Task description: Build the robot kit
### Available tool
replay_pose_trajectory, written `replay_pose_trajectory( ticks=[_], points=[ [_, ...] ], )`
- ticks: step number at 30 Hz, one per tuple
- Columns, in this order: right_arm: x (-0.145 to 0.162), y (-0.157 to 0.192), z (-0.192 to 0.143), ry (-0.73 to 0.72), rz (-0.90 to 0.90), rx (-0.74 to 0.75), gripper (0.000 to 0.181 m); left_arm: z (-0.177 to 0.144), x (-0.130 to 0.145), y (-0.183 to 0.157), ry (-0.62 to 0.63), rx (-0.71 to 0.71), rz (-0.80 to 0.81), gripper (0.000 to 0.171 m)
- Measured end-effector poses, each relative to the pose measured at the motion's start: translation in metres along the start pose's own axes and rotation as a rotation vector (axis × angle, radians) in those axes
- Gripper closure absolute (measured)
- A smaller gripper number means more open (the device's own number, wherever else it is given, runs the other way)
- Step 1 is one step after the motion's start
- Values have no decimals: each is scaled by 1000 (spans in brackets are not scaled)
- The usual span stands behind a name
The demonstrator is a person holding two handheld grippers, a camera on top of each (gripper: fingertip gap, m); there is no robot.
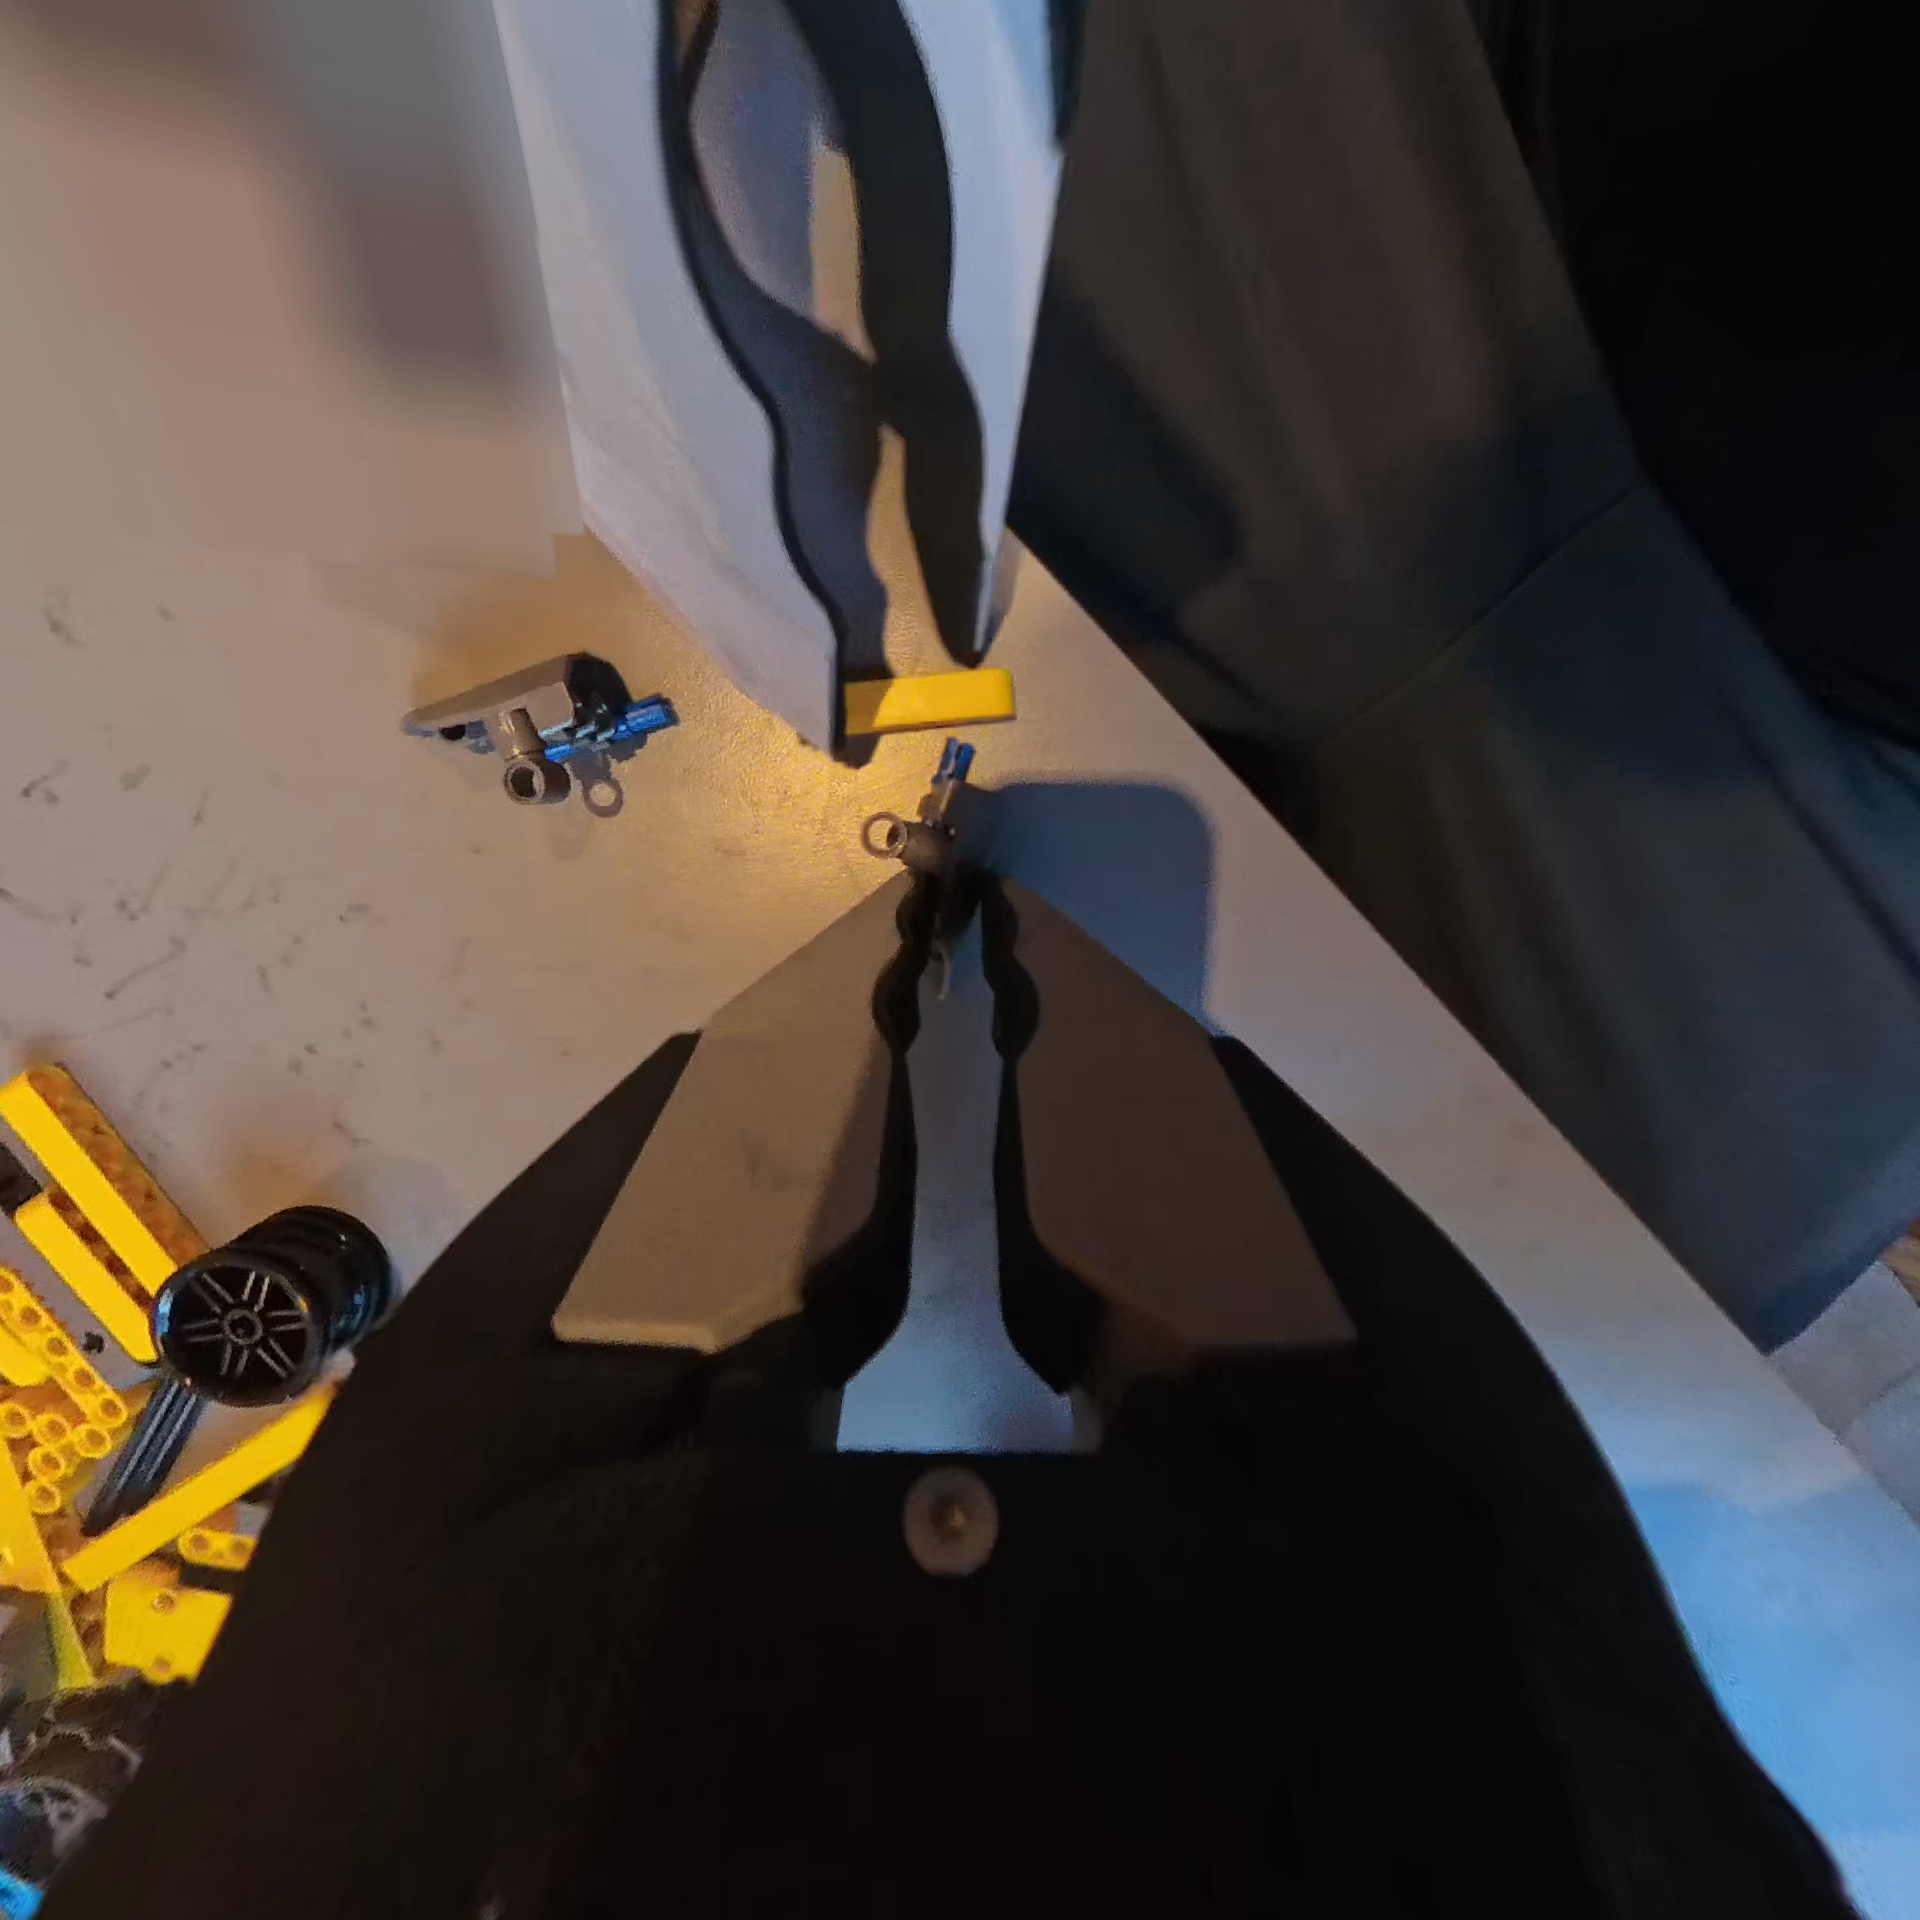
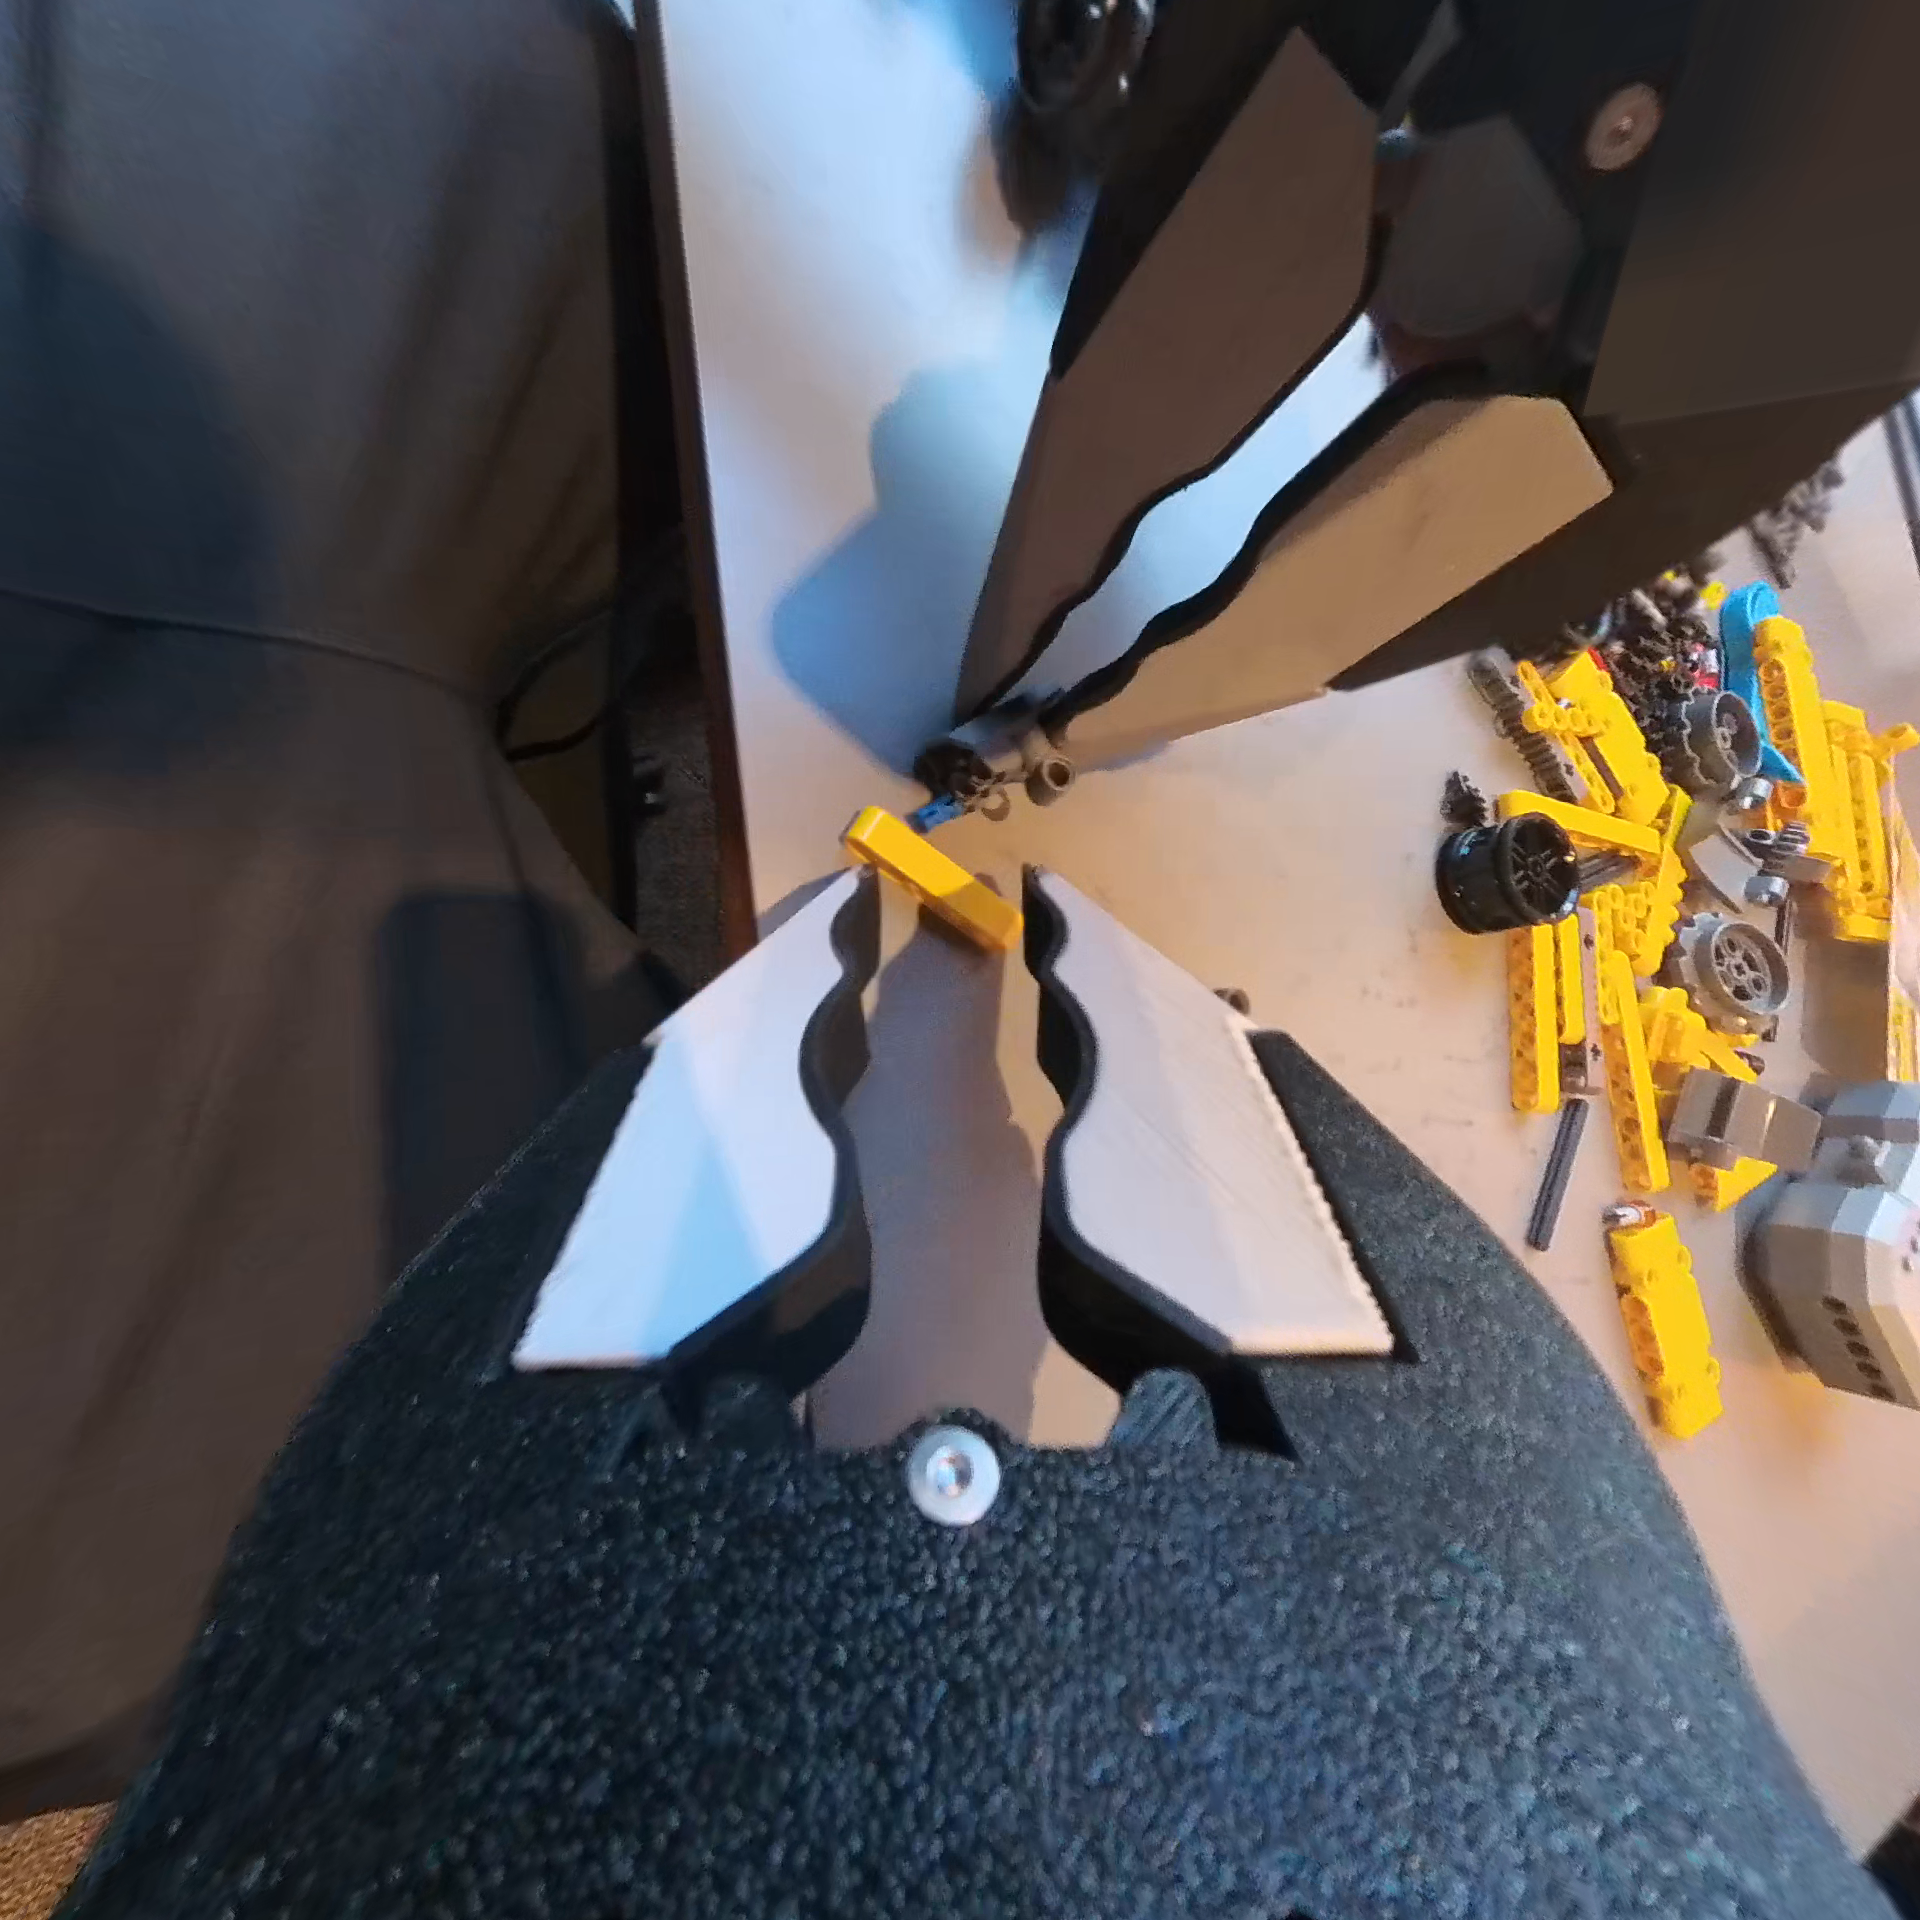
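Observation:
My left gripper (image 1: 948, 896) is shut on a small grey connector piece with a blue pin (image 1: 925, 826), held just above the white table (image 1: 312, 883) near its edge. My right gripper (image 2: 943, 883) is shut on a short yellow beam (image 2: 935, 883), which sticks out past its fingertips. In the left wrist view the right gripper (image 1: 904, 665) comes in from above with the yellow beam (image 1: 927, 698) close to the blue pin. In the right wrist view the left gripper (image 2: 1013, 727) holds the grey piece (image 2: 987, 764) just beyond the beam.
A second grey and blue assembly (image 1: 551, 727) lies on the table. A pile of yellow beams (image 2: 1621, 935) with black wheels (image 2: 1507, 868) and a grey block (image 2: 1849, 1278) lies to the right. The table edge (image 2: 707, 623) borders dark fabric (image 2: 260, 727). My left and right fingertips are right by each other.

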State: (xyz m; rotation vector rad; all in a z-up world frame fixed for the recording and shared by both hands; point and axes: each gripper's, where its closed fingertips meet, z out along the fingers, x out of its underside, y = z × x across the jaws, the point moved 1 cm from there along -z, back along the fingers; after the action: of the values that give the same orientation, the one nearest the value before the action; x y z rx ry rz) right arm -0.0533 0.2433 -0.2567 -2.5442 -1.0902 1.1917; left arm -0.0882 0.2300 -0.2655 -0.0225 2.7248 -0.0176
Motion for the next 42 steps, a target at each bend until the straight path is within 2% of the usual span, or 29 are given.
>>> replay_pose_trajectory(
  ticks=[5,9,14,18,25,32,36,42],
  points=[
    [5,-1,-12,9,99,66,146,0,0,0,40,-79,-159,164],
    [11,1,-19,-1,228,115,149,-1,2,-4,41,-156,-287,164],
    [5,10,-14,-48,409,90,147,-2,5,-7,16,-217,-422,164],
    [5,4,-9,-49,493,123,136,-3,7,-6,-5,-253,-504,164],
    [4,4,-10,-66,511,108,135,-3,7,-6,-14,-266,-498,164],
    [6,8,1,-43,615,60,133,-2,6,-16,10,-232,-473,164],
    [2,8,6,-51,578,40,142,-1,1,-25,-22,-198,-484,163],
    [-1,8,10,-72,519,-40,142,1,-2,-27,-4,-217,-474,161]
  ],
)
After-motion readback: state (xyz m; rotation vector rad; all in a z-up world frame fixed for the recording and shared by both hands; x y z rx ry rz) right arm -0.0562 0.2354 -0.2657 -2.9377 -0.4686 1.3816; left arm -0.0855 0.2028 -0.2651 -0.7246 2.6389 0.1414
